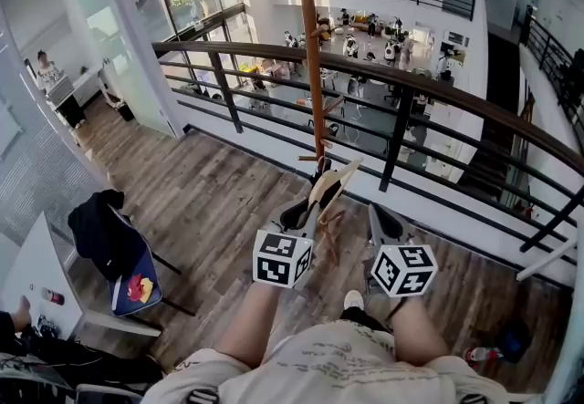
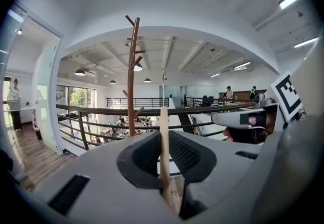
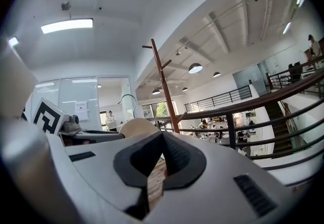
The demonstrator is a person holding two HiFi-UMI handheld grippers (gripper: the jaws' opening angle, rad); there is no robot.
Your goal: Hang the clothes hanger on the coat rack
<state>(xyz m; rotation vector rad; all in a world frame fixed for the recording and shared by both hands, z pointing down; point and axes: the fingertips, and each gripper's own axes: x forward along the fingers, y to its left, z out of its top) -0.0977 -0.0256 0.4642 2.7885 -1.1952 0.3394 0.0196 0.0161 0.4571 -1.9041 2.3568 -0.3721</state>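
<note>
The brown wooden coat rack [image 1: 311,56] stands upright by the balcony railing, straight ahead of both grippers. A pale wooden clothes hanger [image 1: 336,181] is held just short of its pole, near the low pegs. My left gripper [image 1: 310,203] is shut on the hanger; in the left gripper view the hanger's bar [image 2: 164,132] runs upright between the jaws [image 2: 164,153], with the coat rack [image 2: 131,81] a little to the left. My right gripper [image 1: 376,215] hovers to the right, apart from the hanger. Its jaws [image 3: 161,153] are shut on nothing; the hanger [image 3: 132,126] shows at its left, before the coat rack [image 3: 164,91].
A dark metal railing [image 1: 429,88] crosses behind the coat rack, with an open lower floor beyond. A chair [image 1: 119,243] draped with dark clothing stands at the left beside a white table [image 1: 36,279]. A glass partition [image 1: 109,37] lies far left. Wooden floor surrounds me.
</note>
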